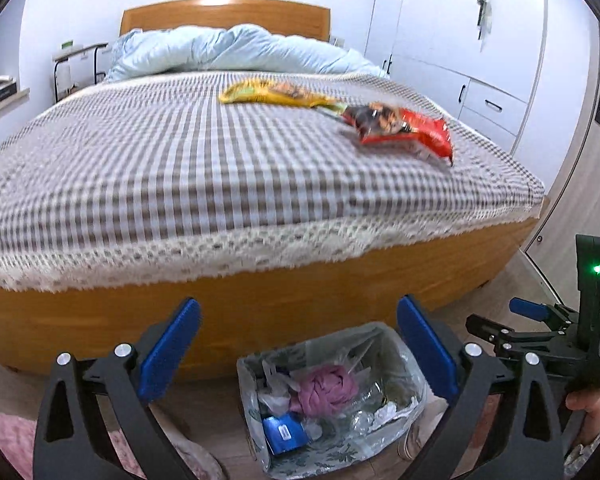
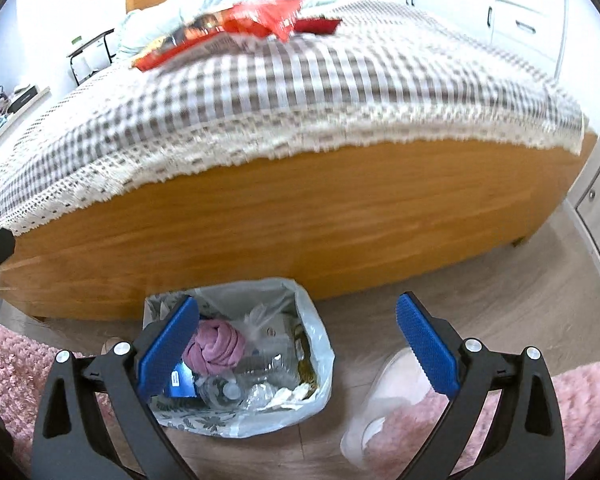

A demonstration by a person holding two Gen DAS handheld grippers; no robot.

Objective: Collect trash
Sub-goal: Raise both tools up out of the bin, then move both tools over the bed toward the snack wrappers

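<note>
A: Trash: from the left wrist, a yellow wrapper (image 1: 270,94) and red snack bag (image 1: 400,126) lie on the bed (image 1: 140,168); the left gripper (image 1: 298,350) is spread and empty above the bin (image 1: 328,396).

B: From the right wrist, the right gripper (image 2: 296,350) is wide and empty, angled down at the bin (image 2: 240,360), probably ready for those wrappers.

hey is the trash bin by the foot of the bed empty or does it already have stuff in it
Not empty. The trash bin, lined with a clear bag, already holds a purple crumpled bundle, a blue box and clear plastic wrappers.
</note>
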